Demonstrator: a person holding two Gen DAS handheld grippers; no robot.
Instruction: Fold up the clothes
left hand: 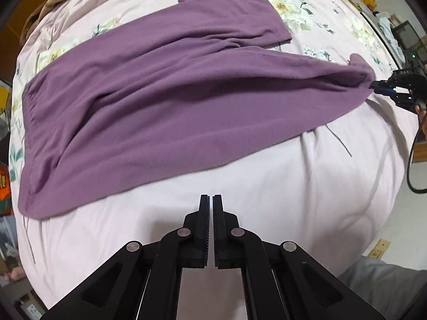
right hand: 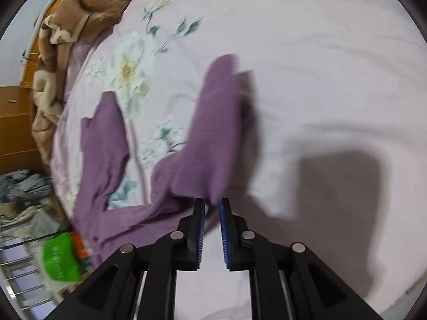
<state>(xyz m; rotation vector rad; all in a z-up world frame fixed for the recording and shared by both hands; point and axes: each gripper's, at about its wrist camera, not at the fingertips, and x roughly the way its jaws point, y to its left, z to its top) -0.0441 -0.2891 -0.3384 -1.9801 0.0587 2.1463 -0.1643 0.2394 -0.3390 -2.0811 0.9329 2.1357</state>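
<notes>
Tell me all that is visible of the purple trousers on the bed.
The purple trousers look like soft knit fabric, with a gathered waistband at the left end in the left wrist view. They lie mostly flat, wrinkled, on the pink floral bedsheet. One leg rests flat farther back; the other leg's end is pinched and lifted by the right gripper. The left gripper is shut and apart from them.

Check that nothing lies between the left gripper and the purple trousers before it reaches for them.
Nothing visible does. Only bare pink bedsheet lies between the left gripper, its fingers shut, and the near edge of the purple trousers. The right gripper grips one trouser-leg end far off to the side.
</notes>
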